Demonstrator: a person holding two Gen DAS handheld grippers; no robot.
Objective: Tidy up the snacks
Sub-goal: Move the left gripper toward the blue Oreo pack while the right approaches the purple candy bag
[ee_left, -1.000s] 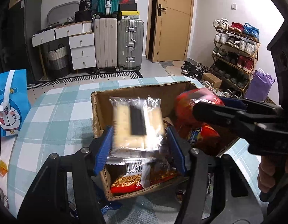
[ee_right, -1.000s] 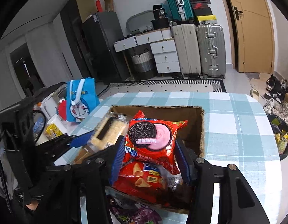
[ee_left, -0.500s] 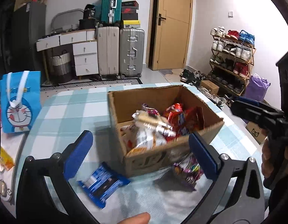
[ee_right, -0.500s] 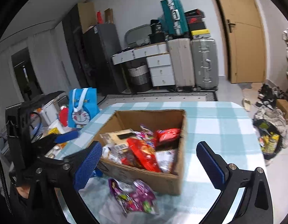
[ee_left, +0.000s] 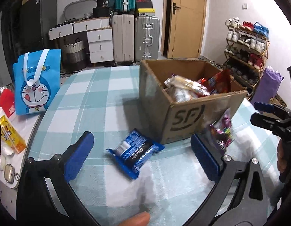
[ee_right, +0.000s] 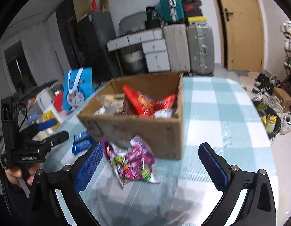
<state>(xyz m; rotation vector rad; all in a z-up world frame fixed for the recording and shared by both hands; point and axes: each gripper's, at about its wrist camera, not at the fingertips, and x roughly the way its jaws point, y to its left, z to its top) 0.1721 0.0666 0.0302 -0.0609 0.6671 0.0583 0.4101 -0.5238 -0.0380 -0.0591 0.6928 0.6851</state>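
A: What just changed?

B: Both of mine have just been opening. A second ago my left hand-held gripper (ee_left: pixel 141 157) had a clear cracker packet between its pads over the box, and my right hand-held gripper (ee_right: pixel 151 166) had a red cookie bag. Now the jaws on both stand wide with nothing between them, and both have pulled back off the box.

A: So where did the snacks go?

B: Into the cardboard box (ee_left: pixel 185 120), from what I see. It sits on the counter (ee_left: pixel 100 101) with pale packets and red bags heaped inside, below the rim.

A: Anything left out?

B: Two. A blue packet (ee_left: pixel 135 153) lies flat on the counter just beside the box's near corner, straight ahead of my left hand-held gripper. A purple candy bag (ee_right: pixel 130 162) lies against the box's front wall, between my right pads in the right view.

A: Room to work?

B: Fair. The checked cloth around the blue packet is bare, so I judge a flat approach from my side is easy. The purple bag touches the box wall, so a pad could catch cardboard. To the far left, a blue cartoon bag (ee_left: pixel 37 82) stands at the counter's edge, well apart.
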